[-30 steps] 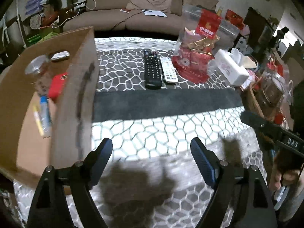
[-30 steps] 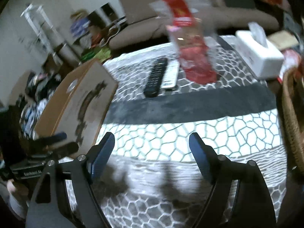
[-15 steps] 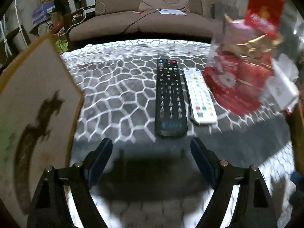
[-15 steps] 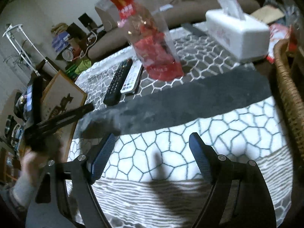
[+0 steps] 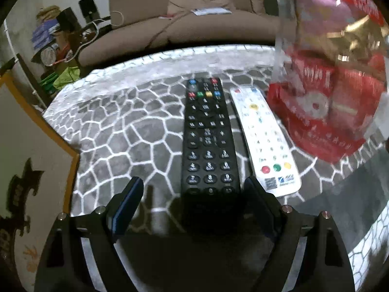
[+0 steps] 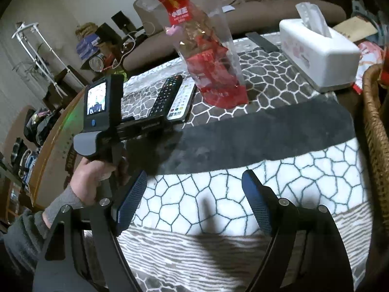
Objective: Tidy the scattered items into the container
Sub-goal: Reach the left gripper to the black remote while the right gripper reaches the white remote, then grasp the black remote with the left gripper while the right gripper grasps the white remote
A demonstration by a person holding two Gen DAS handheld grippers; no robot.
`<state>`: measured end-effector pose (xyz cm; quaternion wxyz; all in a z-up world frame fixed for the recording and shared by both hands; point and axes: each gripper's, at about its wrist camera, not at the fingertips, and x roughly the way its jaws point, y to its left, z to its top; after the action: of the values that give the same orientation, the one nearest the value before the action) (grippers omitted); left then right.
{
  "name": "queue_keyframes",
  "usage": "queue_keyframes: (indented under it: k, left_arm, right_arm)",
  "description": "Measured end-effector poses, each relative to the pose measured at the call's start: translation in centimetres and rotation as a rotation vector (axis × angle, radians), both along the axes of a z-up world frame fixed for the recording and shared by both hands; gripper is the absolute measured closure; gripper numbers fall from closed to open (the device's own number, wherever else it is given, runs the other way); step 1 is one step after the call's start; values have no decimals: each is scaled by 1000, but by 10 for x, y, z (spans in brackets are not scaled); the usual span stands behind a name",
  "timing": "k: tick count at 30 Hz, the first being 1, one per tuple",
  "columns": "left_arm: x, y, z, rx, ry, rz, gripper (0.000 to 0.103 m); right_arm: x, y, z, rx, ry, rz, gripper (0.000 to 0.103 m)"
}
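Observation:
A black remote (image 5: 209,146) lies lengthwise on the patterned cloth, its near end between the fingers of my left gripper (image 5: 193,187). That gripper is open: the left pad stands clear of the remote and the right pad is close beside its edge. A white remote (image 5: 265,136) lies right next to it, and a clear bag of red snacks (image 5: 328,102) stands beyond that. The cardboard box (image 5: 26,170) rises at the left. My right gripper (image 6: 194,178) hovers open over the white part of the cloth with nothing between its fingers.
In the right wrist view a hand (image 6: 90,177) holds the left gripper by the box (image 6: 56,141). A white tissue box (image 6: 316,48) sits at the back right and a wicker basket (image 6: 374,126) at the right edge. A sofa (image 5: 194,24) stands behind the table.
My left gripper has moved away from the box, forward and down to the black remote, whose near end now lies between its fingers. The right gripper shifted a little, then held still.

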<state>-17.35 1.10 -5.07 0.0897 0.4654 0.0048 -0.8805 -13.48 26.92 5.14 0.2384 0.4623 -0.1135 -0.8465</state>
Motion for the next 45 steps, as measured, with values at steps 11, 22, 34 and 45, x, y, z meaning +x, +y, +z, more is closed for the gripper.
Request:
queue_keyframes:
  k: [11,22,34,45]
  left_arm:
    - [-1,1,-2,91,-34,11,54]
    - [92,-4,-2,101,-53,13,54]
    - [229,-7,-5,160,-92,-37,54]
    - [247,-9,-6,195,-63,-30,54]
  right_arm:
    - [-3,0,-4,6,-18,3,24]
    - [-1,-8,-5,50,25,5,24]
    - [-22,-77,-1,137,61,66,24]
    - [-148,-163,-48,289,-31,11,33]
